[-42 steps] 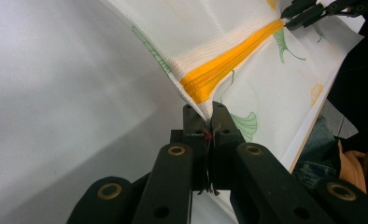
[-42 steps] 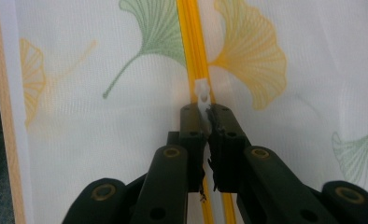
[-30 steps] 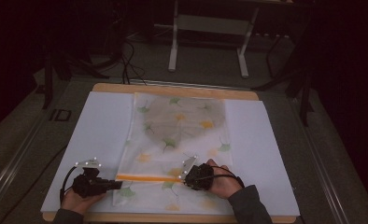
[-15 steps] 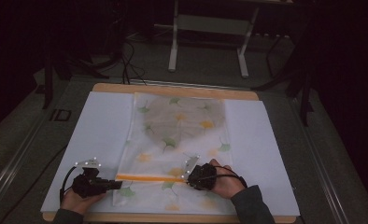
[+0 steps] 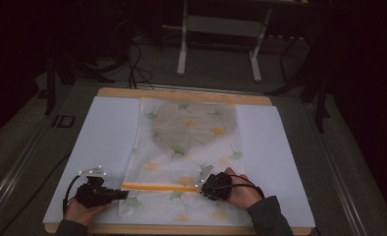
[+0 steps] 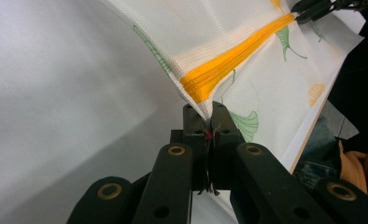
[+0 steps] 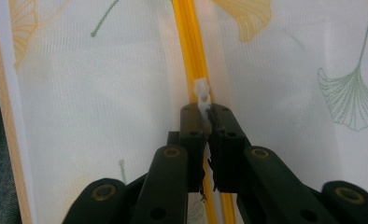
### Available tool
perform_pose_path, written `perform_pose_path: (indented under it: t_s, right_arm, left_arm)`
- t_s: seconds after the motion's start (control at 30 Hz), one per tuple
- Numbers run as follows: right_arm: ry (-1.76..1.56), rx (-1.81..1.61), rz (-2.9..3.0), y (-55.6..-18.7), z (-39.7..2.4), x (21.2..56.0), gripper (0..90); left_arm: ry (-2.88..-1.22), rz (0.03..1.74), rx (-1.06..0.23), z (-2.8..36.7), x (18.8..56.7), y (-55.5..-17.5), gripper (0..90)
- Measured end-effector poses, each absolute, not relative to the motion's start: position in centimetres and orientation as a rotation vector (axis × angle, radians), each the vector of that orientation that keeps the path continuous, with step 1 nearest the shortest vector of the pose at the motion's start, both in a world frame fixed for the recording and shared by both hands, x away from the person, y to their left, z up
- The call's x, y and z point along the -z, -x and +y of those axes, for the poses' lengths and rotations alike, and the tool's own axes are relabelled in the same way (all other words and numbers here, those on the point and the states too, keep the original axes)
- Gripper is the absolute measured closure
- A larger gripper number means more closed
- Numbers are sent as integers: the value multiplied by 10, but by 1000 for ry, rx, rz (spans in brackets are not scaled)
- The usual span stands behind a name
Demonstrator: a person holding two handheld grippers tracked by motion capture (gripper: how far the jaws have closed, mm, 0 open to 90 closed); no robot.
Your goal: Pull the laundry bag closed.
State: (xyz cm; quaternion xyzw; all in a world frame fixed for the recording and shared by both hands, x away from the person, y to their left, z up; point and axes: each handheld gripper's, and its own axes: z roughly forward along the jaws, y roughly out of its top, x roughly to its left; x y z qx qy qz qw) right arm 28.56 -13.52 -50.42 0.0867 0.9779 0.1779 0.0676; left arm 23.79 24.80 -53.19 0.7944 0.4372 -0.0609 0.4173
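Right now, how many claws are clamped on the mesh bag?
2. The left claw pinches the bag's corner at the orange zipper's left end. The right claw is shut on the white zipper pull, near the zipper's right end.

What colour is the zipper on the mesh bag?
The zipper is orange-yellow, clearest in the left gripper view.

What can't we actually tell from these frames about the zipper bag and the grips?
- Zipper open or closed: the orange zipper is too small in the high view.
- Zipper pull: its lower end sits hidden inside the right claw in the right gripper view.
- Bag contents: a grey shape shows through the mesh, too faint to identify.
- Bag corner in the left claw: how deep it sits is hidden by the jaws.
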Motion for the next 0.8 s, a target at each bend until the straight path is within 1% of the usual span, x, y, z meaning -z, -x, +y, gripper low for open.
perform_pose_path:
  t_s: [0.8]
  right_arm:
    - [-311,-526,2941,-287,-154,501,848]
  left_arm:
    - [-1988,1106,152,249,532,-238,882]
